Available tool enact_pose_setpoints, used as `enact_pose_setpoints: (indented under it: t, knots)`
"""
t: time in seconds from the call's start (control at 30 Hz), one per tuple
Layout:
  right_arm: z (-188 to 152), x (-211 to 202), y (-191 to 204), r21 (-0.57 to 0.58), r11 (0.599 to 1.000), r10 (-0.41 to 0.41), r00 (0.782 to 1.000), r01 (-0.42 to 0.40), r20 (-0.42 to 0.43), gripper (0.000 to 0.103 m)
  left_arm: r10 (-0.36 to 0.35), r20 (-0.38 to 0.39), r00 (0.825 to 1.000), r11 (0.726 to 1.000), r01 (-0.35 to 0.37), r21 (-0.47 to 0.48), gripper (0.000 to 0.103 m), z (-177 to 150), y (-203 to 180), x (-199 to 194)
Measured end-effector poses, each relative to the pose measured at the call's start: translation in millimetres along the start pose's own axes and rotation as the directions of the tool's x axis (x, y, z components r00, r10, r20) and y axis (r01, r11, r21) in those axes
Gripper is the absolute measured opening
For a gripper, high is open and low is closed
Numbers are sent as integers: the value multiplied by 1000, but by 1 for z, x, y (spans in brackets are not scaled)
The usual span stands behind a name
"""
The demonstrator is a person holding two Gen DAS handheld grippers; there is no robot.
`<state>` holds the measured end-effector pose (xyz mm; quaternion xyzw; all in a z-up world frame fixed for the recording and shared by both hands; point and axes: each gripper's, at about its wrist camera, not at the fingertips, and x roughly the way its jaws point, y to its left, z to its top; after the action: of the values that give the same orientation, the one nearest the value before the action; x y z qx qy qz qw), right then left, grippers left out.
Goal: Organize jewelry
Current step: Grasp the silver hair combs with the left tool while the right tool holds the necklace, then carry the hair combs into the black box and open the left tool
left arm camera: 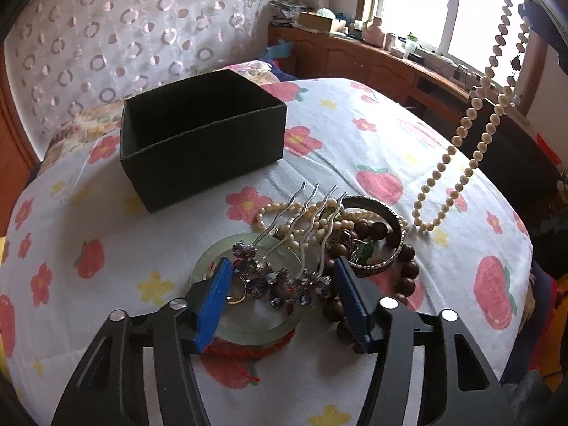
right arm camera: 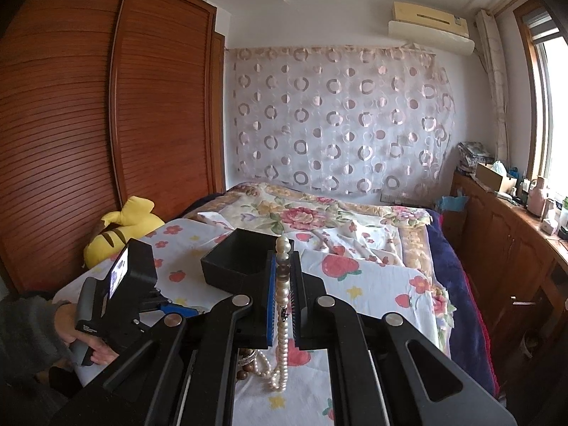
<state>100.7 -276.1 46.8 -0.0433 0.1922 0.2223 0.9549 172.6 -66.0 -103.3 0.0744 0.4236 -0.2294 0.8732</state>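
Note:
My left gripper (left arm camera: 281,262) points down at a jewelry pile on the flowered sheet. Its blue pads (left arm camera: 216,284) stand either side of a hair comb (left arm camera: 284,284) with purple stones, a small gap showing on each side. The comb lies across a pale green jade bangle (left arm camera: 255,330), pearl strands (left arm camera: 284,209), a metal bangle (left arm camera: 376,266) and a brown wooden bead bracelet (left arm camera: 408,269). An empty black box (left arm camera: 202,142) stands behind the pile. My right gripper (right arm camera: 283,259) is shut on a pearl necklace (right arm camera: 282,319), which dangles as a loop (left arm camera: 472,142) right of the pile.
A gold ring (left arm camera: 236,296) and red cord (left arm camera: 241,351) lie under the bangle. A person's hand (right arm camera: 81,337) holds the left gripper's handle. A yellow plush toy (right arm camera: 120,227) and wooden wardrobe (right arm camera: 71,124) are left of the bed. A cluttered wooden sideboard (left arm camera: 372,56) runs under the window.

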Motion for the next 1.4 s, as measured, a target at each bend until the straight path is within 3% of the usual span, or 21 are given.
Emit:
enact_pose_setpoints:
  t: [0.07,0.17,0.33,0.37,0.67,1.03,1.4]
  knots:
    - [0,-1,0,0,1000,0,1000,0,-1,8,-1,-1,1000,1000,1,6,51,0,0,-1]
    - [0,-1,0,0,1000,0,1000,0,0,8,-1,6,1000,1000,1,26,42,-1,-3,-4]
    - [0,-1,0,0,1000,-1,1000,1,1,8,6,12,1000,1000,-6,28,38,-1,-4,-7]
    - [0,-1,0,0,1000,0,1000,0,0,8,-2,19,1000,1000,1,28,31,-1,-4,-8]
    - [0,0,0,-3,1000,1,1000,-1,-1,8,30,8,1000,999,-30,-16,30,8,9,-11]
    - [1,0,4,-9,1000,1,1000,-1,4,8,44,62,997,998,-40,-54,30,14,22,-34]
    - [51,-4,24,-74,997,33,996,-26,86,8,80,134,988,995,-72,-64,30,44,33,-55]
